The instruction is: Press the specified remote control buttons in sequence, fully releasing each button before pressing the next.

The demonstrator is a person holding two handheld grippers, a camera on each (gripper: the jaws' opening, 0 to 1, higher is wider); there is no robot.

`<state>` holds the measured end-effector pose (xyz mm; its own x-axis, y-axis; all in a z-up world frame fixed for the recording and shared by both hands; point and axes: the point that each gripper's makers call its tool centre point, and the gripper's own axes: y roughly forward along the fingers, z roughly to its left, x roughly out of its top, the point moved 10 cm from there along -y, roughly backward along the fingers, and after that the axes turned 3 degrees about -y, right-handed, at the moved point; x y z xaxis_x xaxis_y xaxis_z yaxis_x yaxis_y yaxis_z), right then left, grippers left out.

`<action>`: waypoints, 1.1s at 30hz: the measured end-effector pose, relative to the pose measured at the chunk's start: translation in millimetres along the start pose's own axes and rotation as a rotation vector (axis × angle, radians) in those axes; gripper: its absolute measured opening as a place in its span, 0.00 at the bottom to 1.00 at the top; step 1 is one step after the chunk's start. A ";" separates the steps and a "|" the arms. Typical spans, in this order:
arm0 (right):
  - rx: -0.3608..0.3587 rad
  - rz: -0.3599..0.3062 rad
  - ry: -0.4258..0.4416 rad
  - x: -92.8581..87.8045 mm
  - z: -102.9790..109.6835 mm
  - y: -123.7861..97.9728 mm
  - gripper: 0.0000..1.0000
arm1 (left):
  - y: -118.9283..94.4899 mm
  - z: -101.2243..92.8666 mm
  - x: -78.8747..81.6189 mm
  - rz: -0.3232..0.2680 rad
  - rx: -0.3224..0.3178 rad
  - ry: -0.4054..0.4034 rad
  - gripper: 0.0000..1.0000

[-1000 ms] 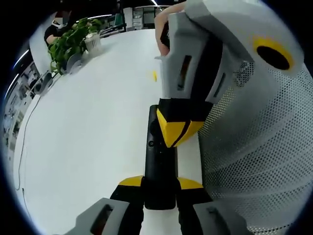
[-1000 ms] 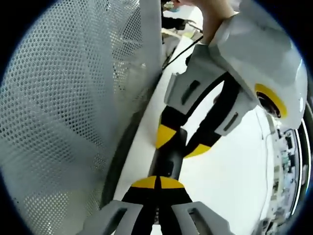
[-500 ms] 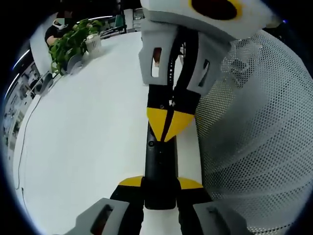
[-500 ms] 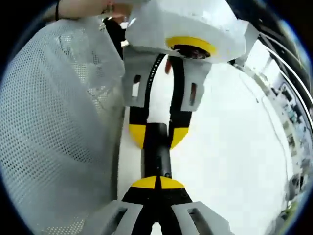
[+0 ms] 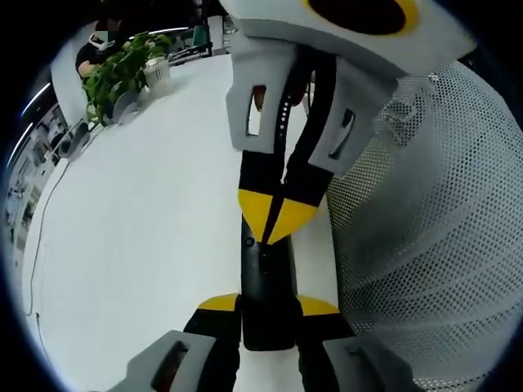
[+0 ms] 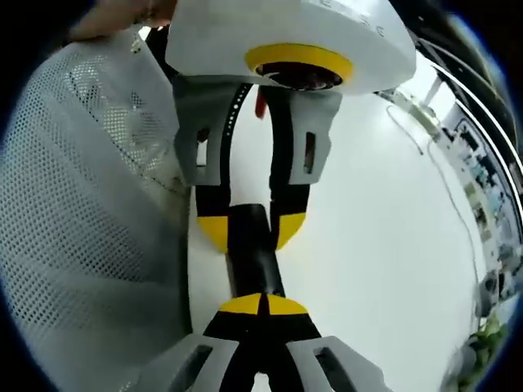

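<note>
A black remote control [image 5: 265, 282] lies lengthwise on the white table [image 5: 147, 212]. My left gripper [image 5: 268, 307] is shut on its near end, one yellow tip on each side. My right gripper [image 5: 276, 219] comes in from the top of the left gripper view, shut, its joined yellow tips down on the remote's button face. I cannot tell whether a button is pressed in. In the right gripper view, my right gripper [image 6: 263, 305] has its tips together over the remote [image 6: 249, 255]. The left gripper [image 6: 251, 232] clasps the remote's far end there.
A white mesh basket [image 5: 425, 245] stands close along one side of the remote, and its wall [image 6: 90, 237] appears in the right gripper view too. A potted plant [image 5: 122, 69] and a seated person [image 5: 91, 49] are at the table's far corner. A hand [image 6: 122, 18] holds the left gripper.
The right gripper has swung from a slanted approach into line with the remote, its shut tips staying on the button face. The left gripper and the remote have held still.
</note>
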<state>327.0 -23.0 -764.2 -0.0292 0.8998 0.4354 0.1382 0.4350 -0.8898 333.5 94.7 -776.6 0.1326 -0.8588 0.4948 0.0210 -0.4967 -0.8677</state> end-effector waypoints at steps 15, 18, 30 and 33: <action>0.131 -0.049 0.122 -8.3 -22.7 1.8 0.00 | -0.6 0.3 -4.0 -0.031 -0.013 0.028 0.25; 0.171 -0.030 0.086 -5.6 -25.9 3.2 0.00 | -0.8 0.7 -4.5 -0.037 -0.016 0.033 0.25; 0.377 0.121 0.172 6.7 -49.0 14.6 0.00 | -0.3 1.5 -3.4 -0.026 -0.022 0.042 0.26; 0.394 0.164 0.155 11.7 -50.5 17.4 0.00 | -0.4 1.6 -3.8 -0.030 -0.023 0.037 0.26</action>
<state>379.1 -6.6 -767.6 0.1139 0.9551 0.2735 -0.2593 0.2943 -0.9199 334.6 98.4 -778.1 0.0951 -0.8474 0.5223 0.0019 -0.5246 -0.8514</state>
